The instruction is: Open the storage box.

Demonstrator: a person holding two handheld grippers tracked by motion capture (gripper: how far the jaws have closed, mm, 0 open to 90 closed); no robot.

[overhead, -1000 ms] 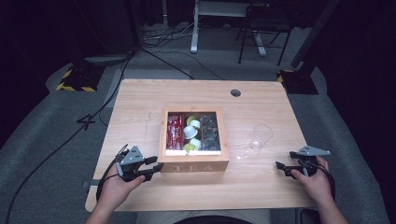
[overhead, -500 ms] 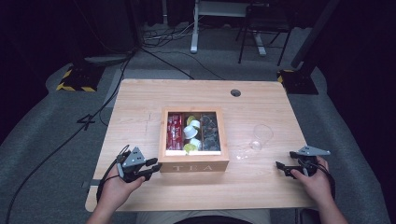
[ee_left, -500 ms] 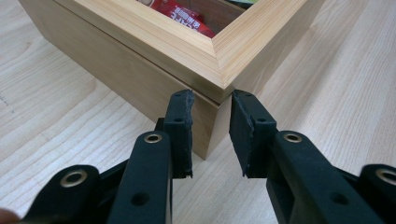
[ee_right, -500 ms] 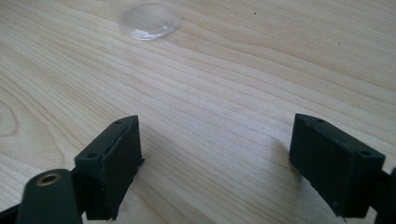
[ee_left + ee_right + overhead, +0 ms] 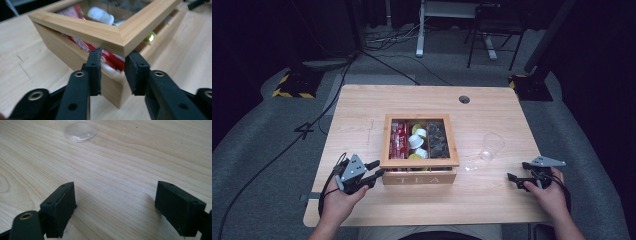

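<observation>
Wooden tea box [image 5: 419, 177] sat mid-frame, its lifted lid corner just above my left hand-held gripper [image 5: 113, 61], jaws parted, grasping nothing.

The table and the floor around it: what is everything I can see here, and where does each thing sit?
Table: one, pale wood, centre of the high view.
Tea box: one, wooden, glass lid slightly raised at its near left corner, middle of the table.
Red packets: several, left compartment.
Pods: a few, white and yellow-green, middle compartment.
Dark packets: several, right compartment.
Glass: one, clear, upright, right of the box.
Cables: black, on the grey floor beyond the table.
Left gripper: black, at the box's near left corner, jaws slightly apart under the lid.
Right gripper: black, open, near right edge.
</observation>
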